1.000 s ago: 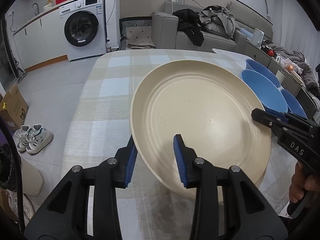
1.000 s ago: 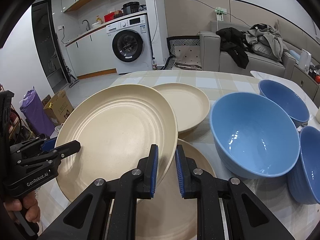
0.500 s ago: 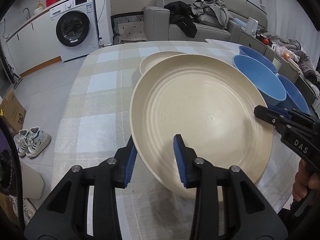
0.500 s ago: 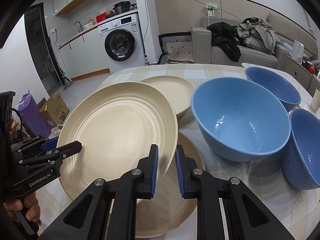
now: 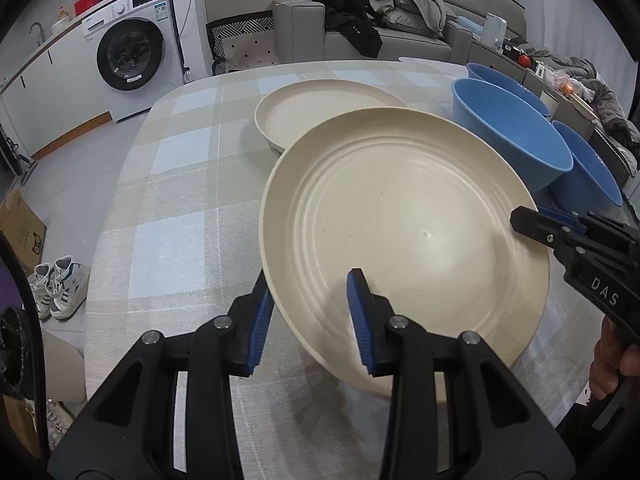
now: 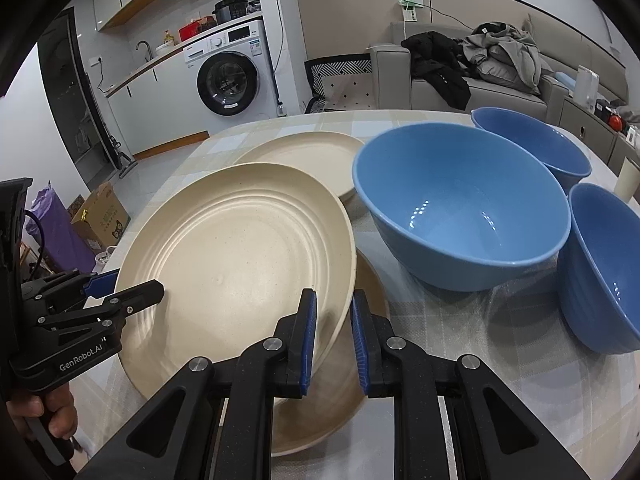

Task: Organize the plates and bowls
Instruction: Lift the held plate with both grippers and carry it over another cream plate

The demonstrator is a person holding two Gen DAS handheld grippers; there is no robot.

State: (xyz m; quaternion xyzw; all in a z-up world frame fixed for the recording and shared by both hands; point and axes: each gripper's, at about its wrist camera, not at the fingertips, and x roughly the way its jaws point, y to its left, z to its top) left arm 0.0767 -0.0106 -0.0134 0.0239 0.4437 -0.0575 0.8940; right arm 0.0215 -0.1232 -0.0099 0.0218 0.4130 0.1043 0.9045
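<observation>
Left wrist view: the left hand-held gripper straddles the near rim of the large cream plate, its fingers narrow around the rim, lifting it tilted above the checked tabletop. A second cream plate lies beyond; blue bowls stand apart at the right.

Right wrist view: the right hand-held gripper pinches the opposite rim, over a third cream plate. Stacking seems barely begun: plates unstacked, three bowls not nested.
</observation>
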